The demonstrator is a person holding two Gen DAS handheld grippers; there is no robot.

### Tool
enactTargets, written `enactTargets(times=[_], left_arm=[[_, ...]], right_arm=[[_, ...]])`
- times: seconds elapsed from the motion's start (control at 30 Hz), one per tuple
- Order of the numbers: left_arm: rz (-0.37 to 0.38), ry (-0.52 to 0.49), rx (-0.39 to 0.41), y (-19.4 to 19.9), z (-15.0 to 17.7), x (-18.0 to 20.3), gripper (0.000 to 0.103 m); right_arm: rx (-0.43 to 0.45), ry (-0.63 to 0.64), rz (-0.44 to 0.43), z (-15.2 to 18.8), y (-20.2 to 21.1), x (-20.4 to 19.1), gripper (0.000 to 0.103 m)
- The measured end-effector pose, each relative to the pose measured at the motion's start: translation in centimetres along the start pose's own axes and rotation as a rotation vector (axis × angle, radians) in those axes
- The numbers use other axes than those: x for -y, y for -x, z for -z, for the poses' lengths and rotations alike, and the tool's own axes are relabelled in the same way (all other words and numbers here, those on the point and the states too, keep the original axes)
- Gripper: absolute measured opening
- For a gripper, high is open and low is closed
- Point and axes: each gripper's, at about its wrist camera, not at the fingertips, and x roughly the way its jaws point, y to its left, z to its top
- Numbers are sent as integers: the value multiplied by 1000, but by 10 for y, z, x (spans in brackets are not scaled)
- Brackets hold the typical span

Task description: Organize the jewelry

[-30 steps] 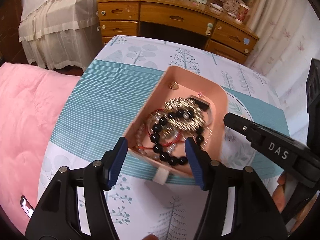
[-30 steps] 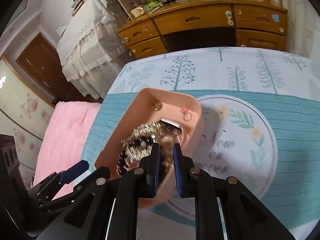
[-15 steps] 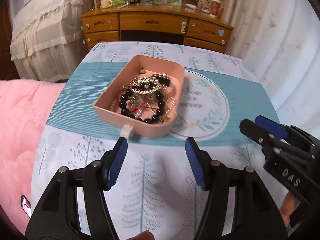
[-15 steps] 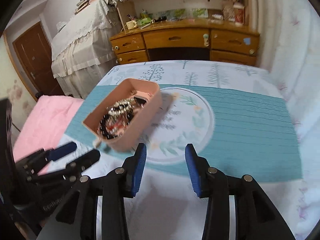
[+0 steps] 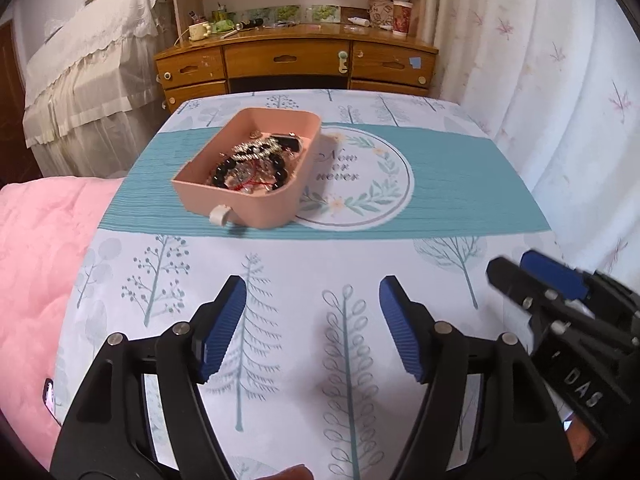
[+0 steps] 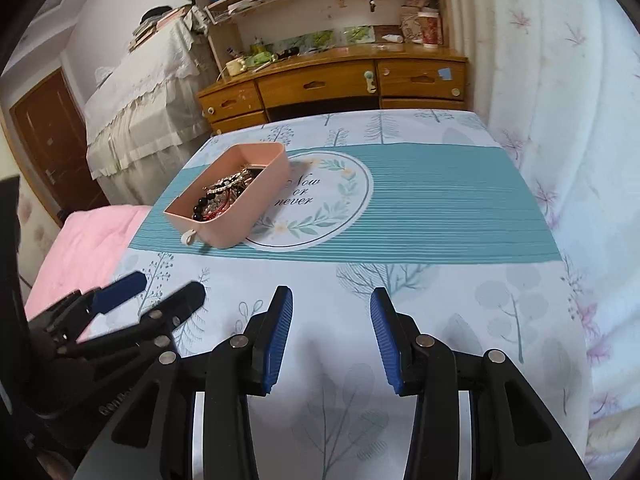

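A pink tray point(image 5: 280, 204) with a small white tab at its front sits on the teal band of the tablecloth. It holds a heap of jewelry point(image 5: 252, 166): a black bead bracelet, gold chains, a red cord. It also shows in the right wrist view point(image 6: 256, 200). My left gripper point(image 5: 312, 320) is open and empty, well short of the tray over the near table. My right gripper point(image 6: 331, 336) is open and empty, also near the front. Each gripper shows in the other's view: the right one point(image 5: 532, 276), the left one point(image 6: 152, 292).
The table point(image 5: 460, 280) carries a tree-print cloth with a round "Now or never" emblem point(image 5: 360, 176) right of the tray. A pink quilt point(image 5: 40, 248) lies at the left. A wooden desk point(image 5: 296, 64) stands beyond the far edge. A white curtain point(image 5: 540, 80) hangs at the right.
Both grippers have drawn back from the tray toward the near table edge. The right gripper, nearly shut inside the tray a second ago, is now open and empty. The tray stays put.
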Motion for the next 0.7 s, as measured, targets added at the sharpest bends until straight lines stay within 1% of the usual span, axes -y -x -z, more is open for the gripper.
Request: enactTargets(times=[0.13,0.23,0.33,0.53,0.7], left_arm=[[-2,-8,3,3,10,10,67],[-11,-22,19,7,16,18,67],[-12,-33,27,10,20,24,67],[-22,-14,45,17,22,25,67],[-28,6,54,21,22,22,67]], right_arm=[[50,-8,34,3,17,7,42],[77,0,47,9,30,10,48],[91,15,57,12,37,10,49],[86,4,55,15,42,16,49],[58,-11,45,19,37,21,49]])
